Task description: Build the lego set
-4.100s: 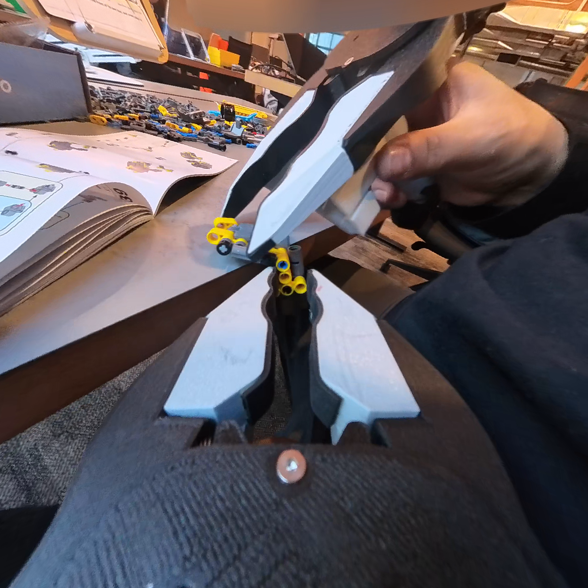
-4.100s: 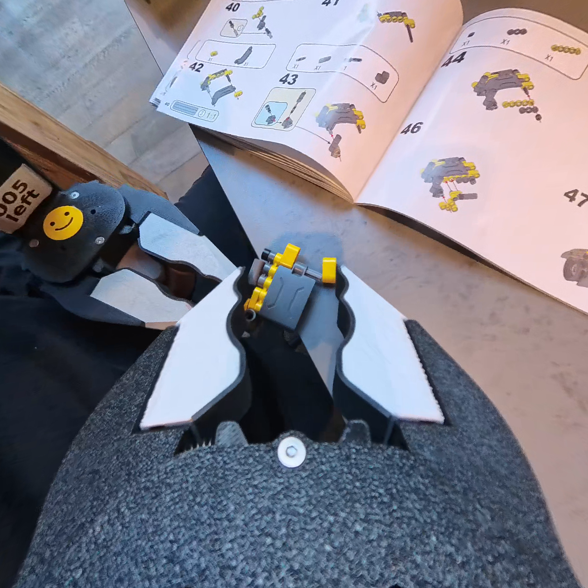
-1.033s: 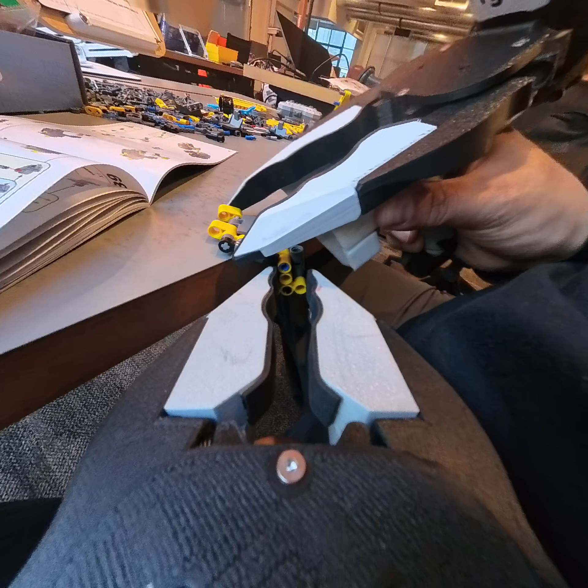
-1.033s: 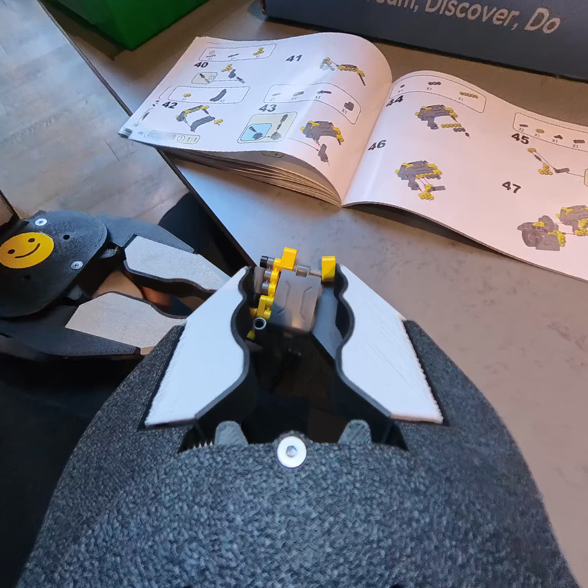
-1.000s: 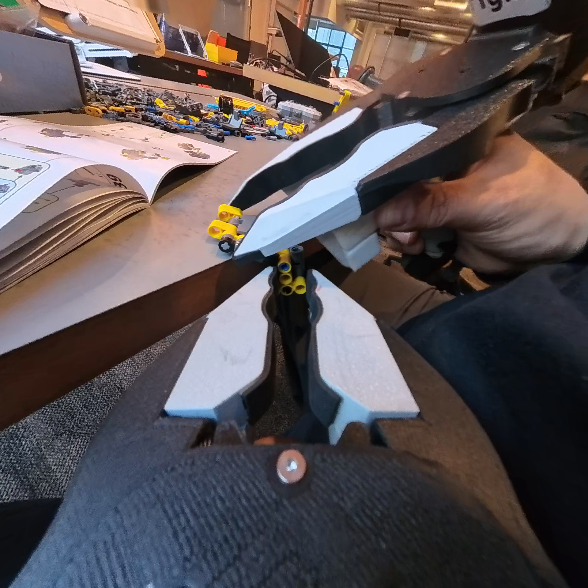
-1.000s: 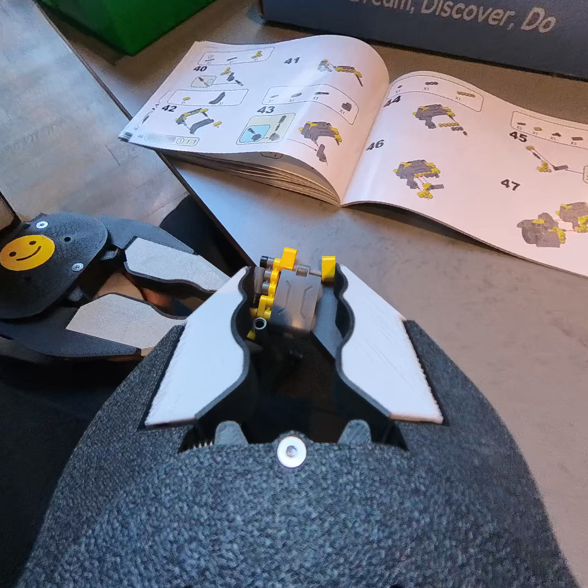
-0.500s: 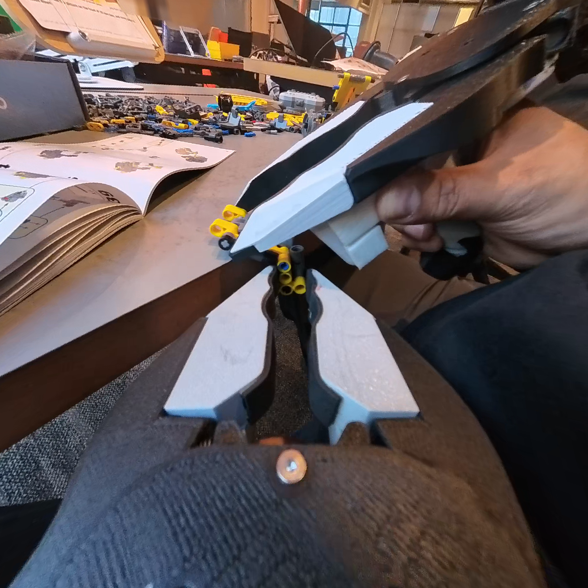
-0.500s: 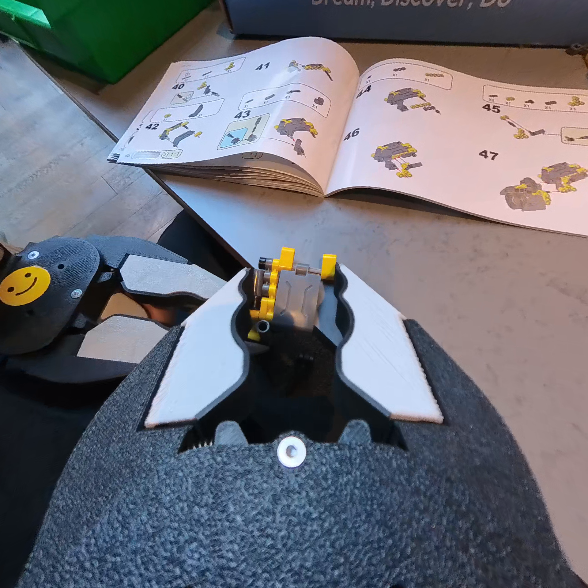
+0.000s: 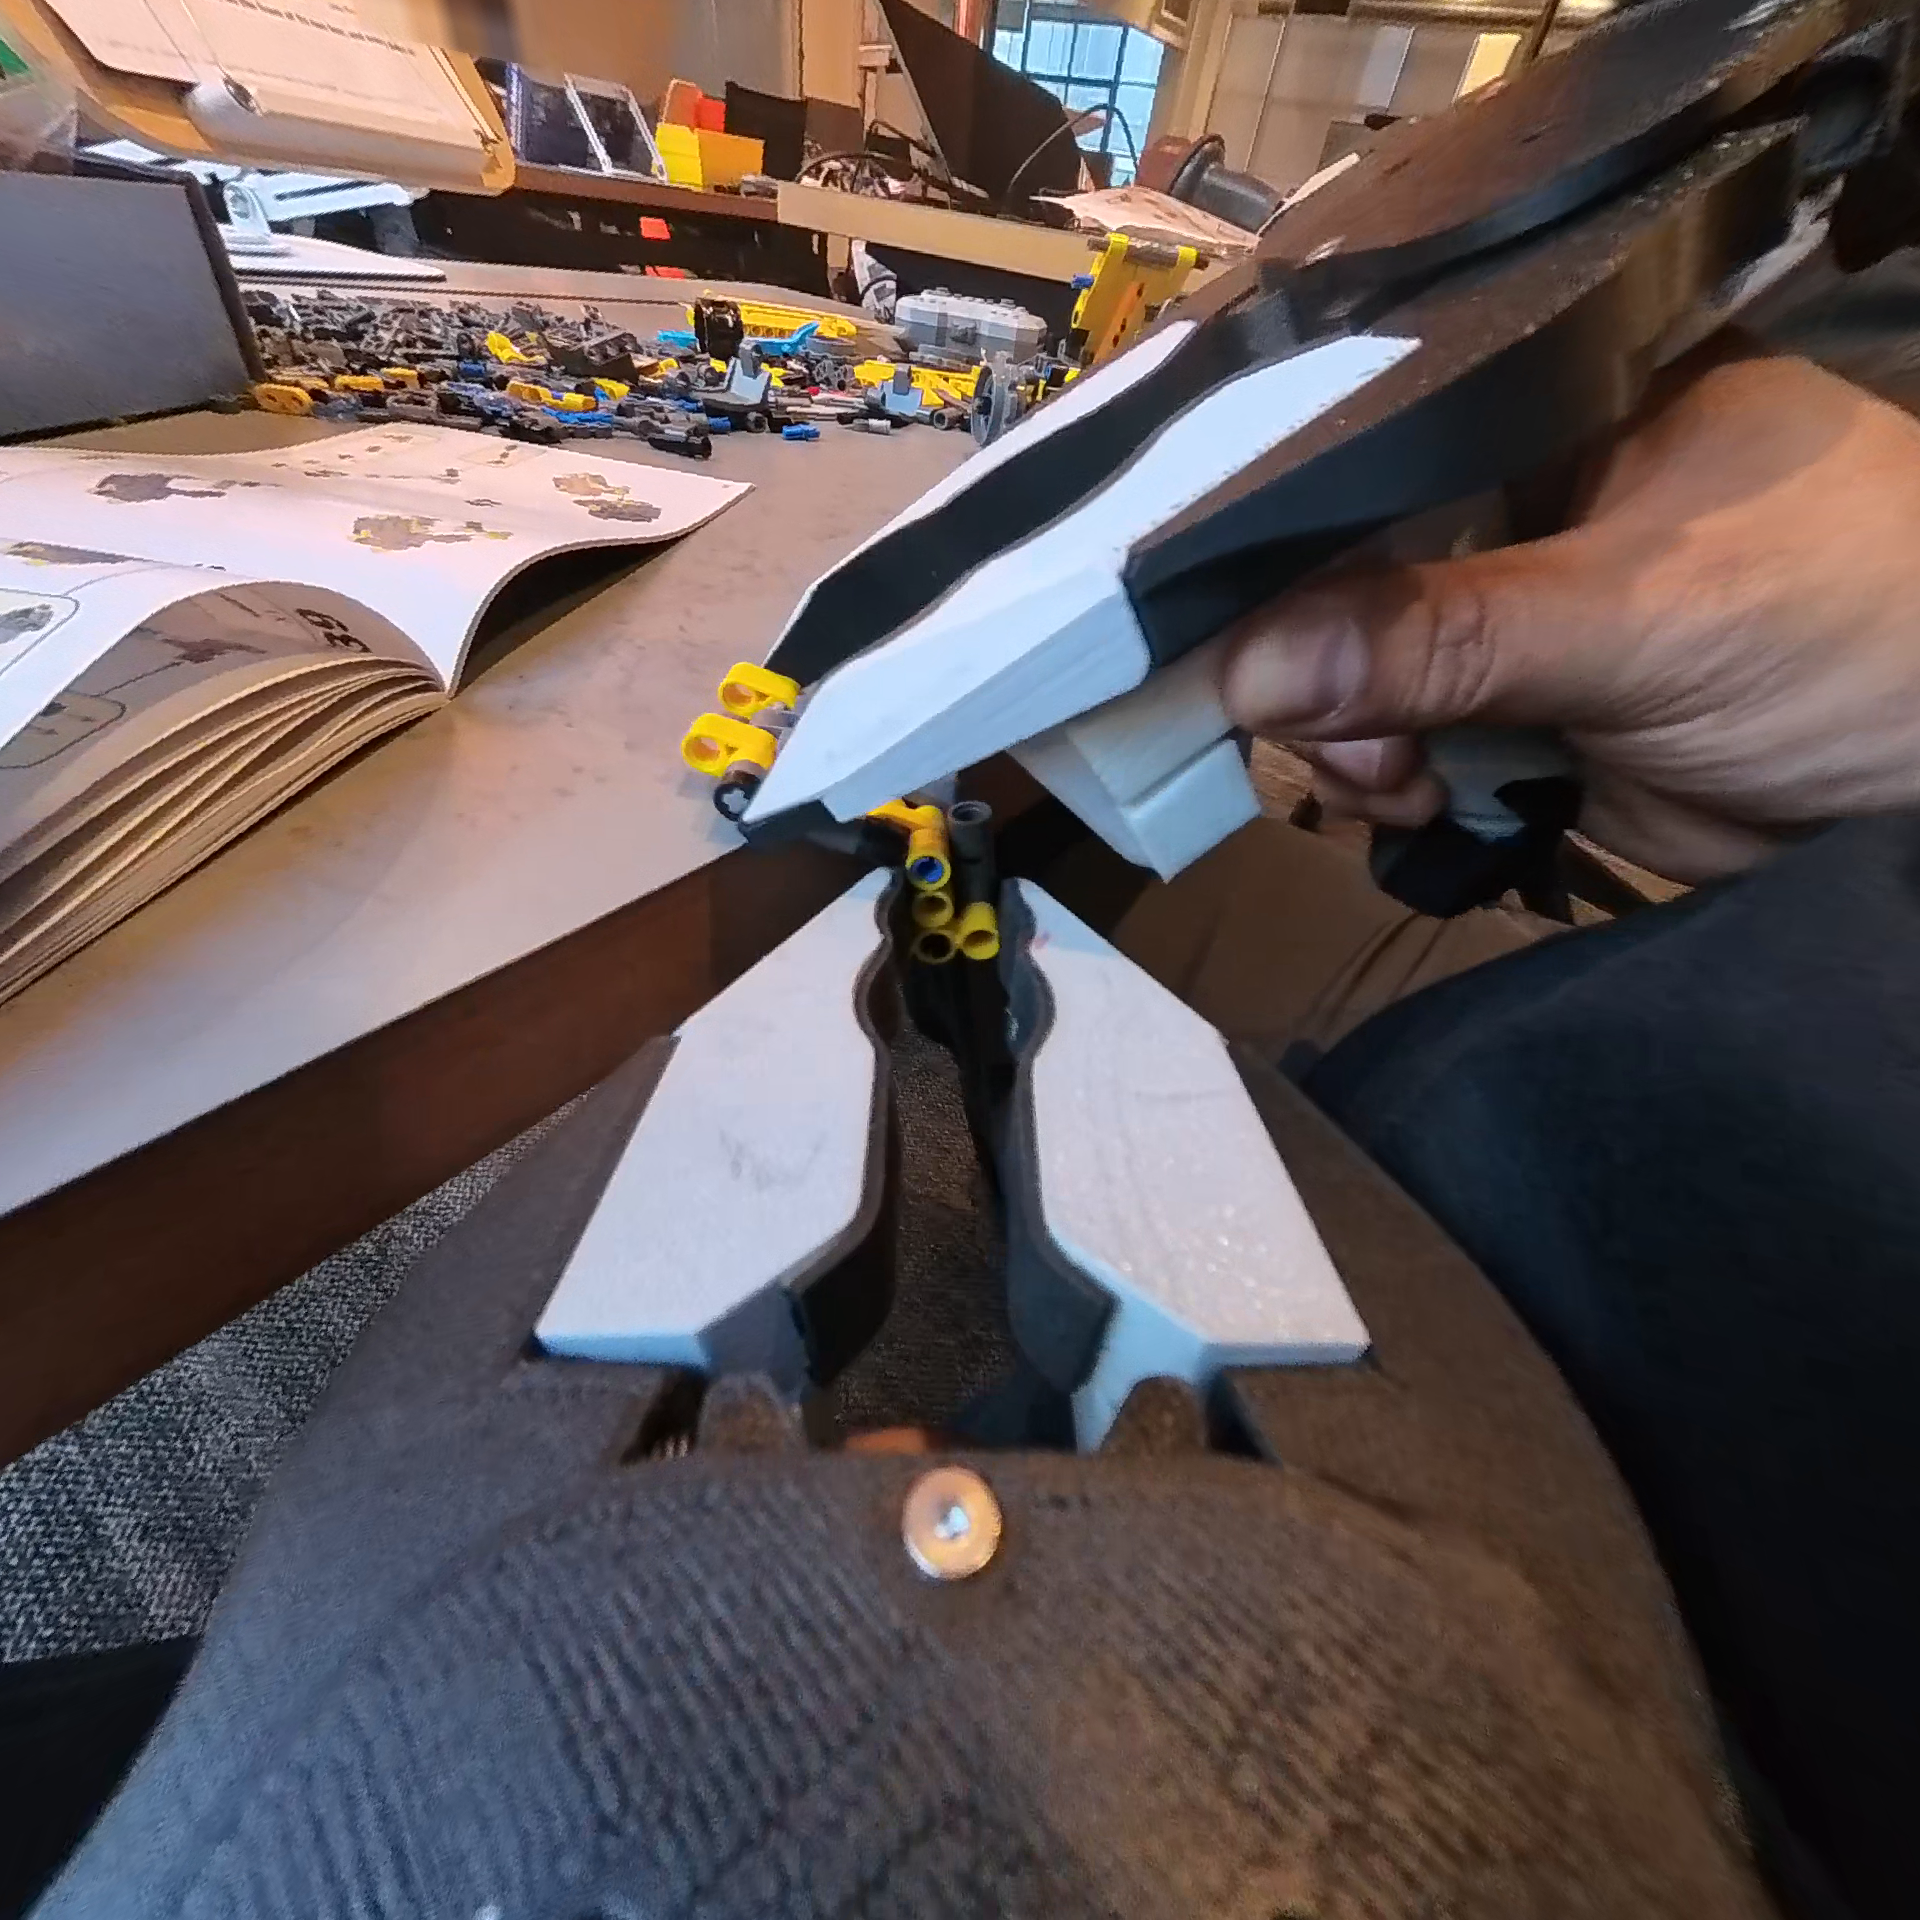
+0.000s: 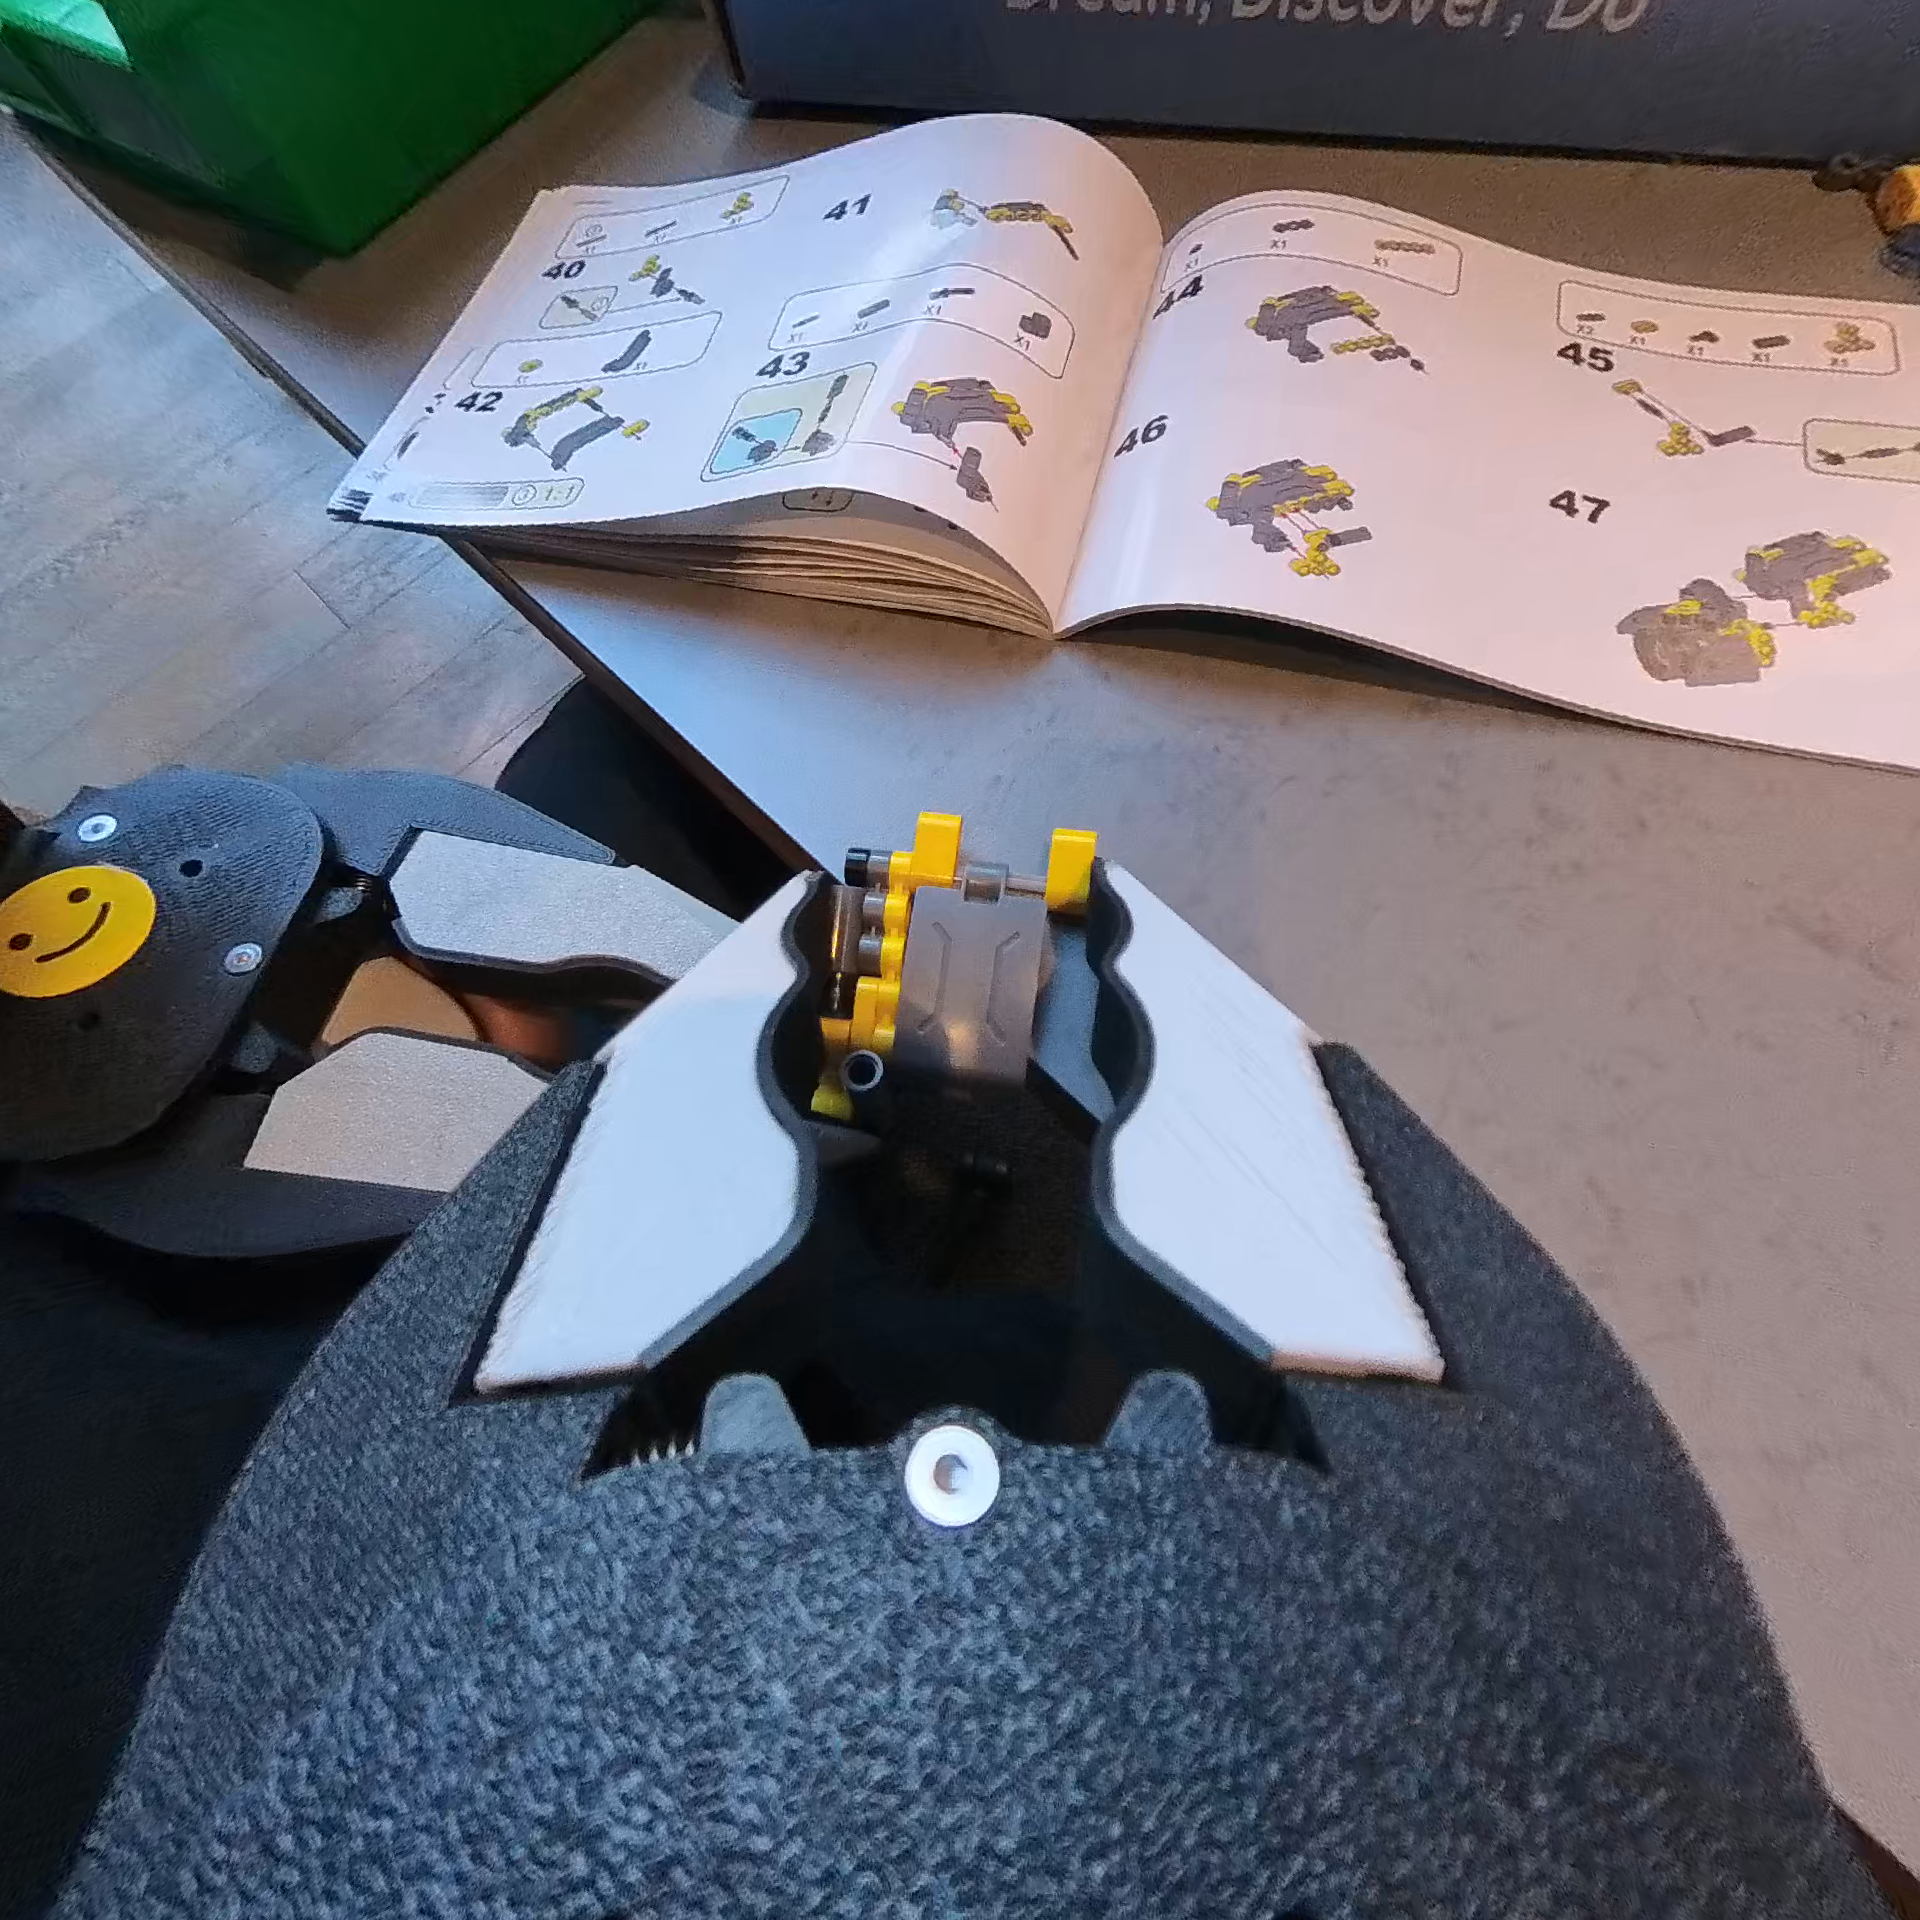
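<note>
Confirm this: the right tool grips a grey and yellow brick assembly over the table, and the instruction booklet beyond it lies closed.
Not quite. The booklet lies open, both pages showing, as the right wrist view shows. The rest holds: the right tool grips the grey and yellow assembly over the table.

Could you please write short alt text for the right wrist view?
The right gripper is shut on a small grey and yellow brick assembly above a grey table. An open instruction booklet lies beyond; the left gripper shows at left.
</note>
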The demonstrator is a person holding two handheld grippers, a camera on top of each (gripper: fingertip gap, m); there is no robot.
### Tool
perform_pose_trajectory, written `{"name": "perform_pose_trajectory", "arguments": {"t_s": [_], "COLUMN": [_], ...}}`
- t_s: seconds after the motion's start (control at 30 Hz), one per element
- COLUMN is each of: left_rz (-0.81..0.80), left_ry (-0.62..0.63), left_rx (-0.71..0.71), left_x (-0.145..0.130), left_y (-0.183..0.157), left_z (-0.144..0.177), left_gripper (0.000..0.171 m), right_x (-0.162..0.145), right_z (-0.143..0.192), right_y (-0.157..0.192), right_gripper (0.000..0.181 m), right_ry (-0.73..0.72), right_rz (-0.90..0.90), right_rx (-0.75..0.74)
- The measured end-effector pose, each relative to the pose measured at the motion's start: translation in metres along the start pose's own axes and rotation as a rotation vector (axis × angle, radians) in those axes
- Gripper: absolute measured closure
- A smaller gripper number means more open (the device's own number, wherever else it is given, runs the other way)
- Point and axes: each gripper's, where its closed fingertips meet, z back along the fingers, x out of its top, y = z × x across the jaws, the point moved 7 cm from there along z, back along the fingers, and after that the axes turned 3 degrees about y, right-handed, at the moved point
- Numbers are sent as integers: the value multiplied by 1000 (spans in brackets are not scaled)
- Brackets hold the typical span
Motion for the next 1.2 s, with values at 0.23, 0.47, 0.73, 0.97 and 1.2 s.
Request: {"name": "perform_pose_trajectory", "arguments": {"t_s": [0.23, 0.47, 0.73, 0.97, 1.2], "left_rz": [1, 2, 0, 135, 111], "left_ry": [-9, -14, -11, -70, -111], "left_rx": [-10, -23, -21, -169, -407], "left_x": [0, 0, 0, 13, 28], "left_y": [1, 2, 2, 12, 12], "left_z": [1, 1, 1, 6, 24], "left_gripper": [155, 155, 156, 156, 156], "right_x": [1, 2, 2, 8, 23], "right_z": [-2, -2, -2, 1, 42], "right_y": [1, 1, 1, -7, -21], "right_gripper": [137, 139, 139, 132, 133], "right_ry": [-5, 7, 3, -16, -151], "right_rz": [19, 61, 84, 6, 133], "right_rx": [25, 45, 43, 138, 375]}}
